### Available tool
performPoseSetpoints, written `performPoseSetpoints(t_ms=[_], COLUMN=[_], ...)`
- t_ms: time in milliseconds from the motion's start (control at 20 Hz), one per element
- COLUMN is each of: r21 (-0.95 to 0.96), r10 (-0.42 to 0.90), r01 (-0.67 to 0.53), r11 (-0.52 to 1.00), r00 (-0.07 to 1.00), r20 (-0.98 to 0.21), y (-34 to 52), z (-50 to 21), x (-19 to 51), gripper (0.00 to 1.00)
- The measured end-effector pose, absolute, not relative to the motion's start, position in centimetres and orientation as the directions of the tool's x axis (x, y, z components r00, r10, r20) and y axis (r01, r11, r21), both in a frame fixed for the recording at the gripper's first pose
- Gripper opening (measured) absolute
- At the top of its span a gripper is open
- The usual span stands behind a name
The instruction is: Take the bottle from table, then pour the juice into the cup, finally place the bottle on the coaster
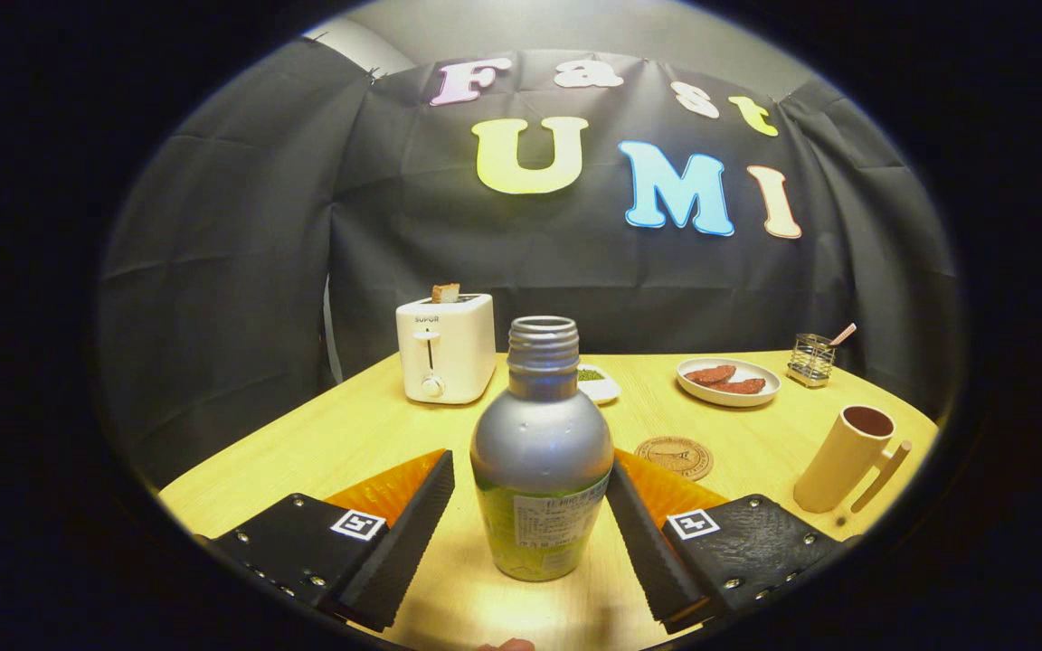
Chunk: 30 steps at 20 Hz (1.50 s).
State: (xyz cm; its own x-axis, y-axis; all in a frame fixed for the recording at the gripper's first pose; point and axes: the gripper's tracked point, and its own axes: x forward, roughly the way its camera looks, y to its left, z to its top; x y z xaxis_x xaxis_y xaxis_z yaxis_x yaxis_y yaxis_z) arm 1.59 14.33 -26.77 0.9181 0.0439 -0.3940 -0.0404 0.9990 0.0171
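The uncapped bottle [541, 452] stands upright on the counter [376, 425] between the tool's [530, 493] spread fingers, the right one at its side, the left apart, seemingly lined up for grasping, with coaster [674, 457] and cup [847, 457] waiting beyond.

Upright uncapped silver bottle [541, 448] between the spread fingers [412, 520]; tan cup [847, 457] and round coaster [674, 457] beyond.

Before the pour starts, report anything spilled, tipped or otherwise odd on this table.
Nothing stands out. The uncapped bottle stands upright between the open tool's fingers, the cup is upright, the coaster lies flat, and the table looks dry.
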Motion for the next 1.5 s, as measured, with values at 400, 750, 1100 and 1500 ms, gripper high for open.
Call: performPoseSetpoints(t_ms=[400,750,1100,1500], r21=[-0.001,0.007,0.026,0.139], r10=[0.006,0.005,0.016,0.041], r01=[-0.007,-0.002,-0.003,0.036], r11=[1.0,1.0,1.0,0.99], r00=[0.887,0.873,0.865,0.853], r20=[-0.461,-0.487,-0.501,-0.52], y=[13.8,14.2,14.2,14.2], z=[-29.0,-30.0,-30.2,-27.0], x=[1.2,1.0,1.2,2.5], gripper=[0.98,0.98,0.8,0.73])
